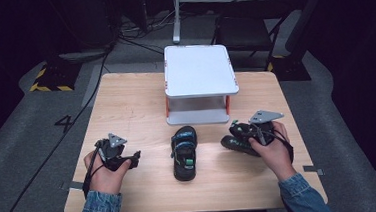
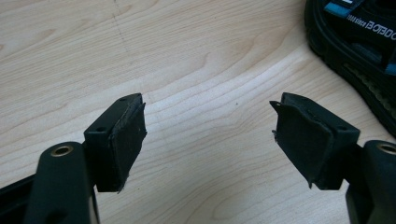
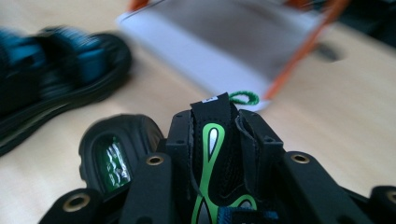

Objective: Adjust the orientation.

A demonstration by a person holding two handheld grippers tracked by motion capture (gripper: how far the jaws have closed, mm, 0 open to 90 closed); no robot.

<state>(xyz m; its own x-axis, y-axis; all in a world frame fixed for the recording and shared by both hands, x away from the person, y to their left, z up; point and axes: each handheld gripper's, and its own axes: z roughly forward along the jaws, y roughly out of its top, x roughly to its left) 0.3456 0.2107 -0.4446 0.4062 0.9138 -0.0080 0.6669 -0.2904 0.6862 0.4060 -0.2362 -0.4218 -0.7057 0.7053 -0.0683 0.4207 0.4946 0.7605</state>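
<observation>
Right gripper view looks straight onto the heel strap of a black sandal, a black band with a green looped pattern and a small green pull loop at its top, and the right tool is clamped on that strap, its 2 pads pressed against either side. From the high view this sandal lies on the table at the person's right, near the front right corner of a white 2-level stand, with the right tool and right hand over its heel end. A second black sandal with blue and green strap details lies on the table between the 2 hands, toe toward the person, just in front of the stand's lower shelf and apart from the first. Left tool rests low at the table's left side, held in the left hand, well apart from both sandals; in the left gripper view its jaws stand wide apart over bare wood with nothing between them, and the edge of the middle sandal shows at the upper right. Both forearms wear denim sleeves.
</observation>
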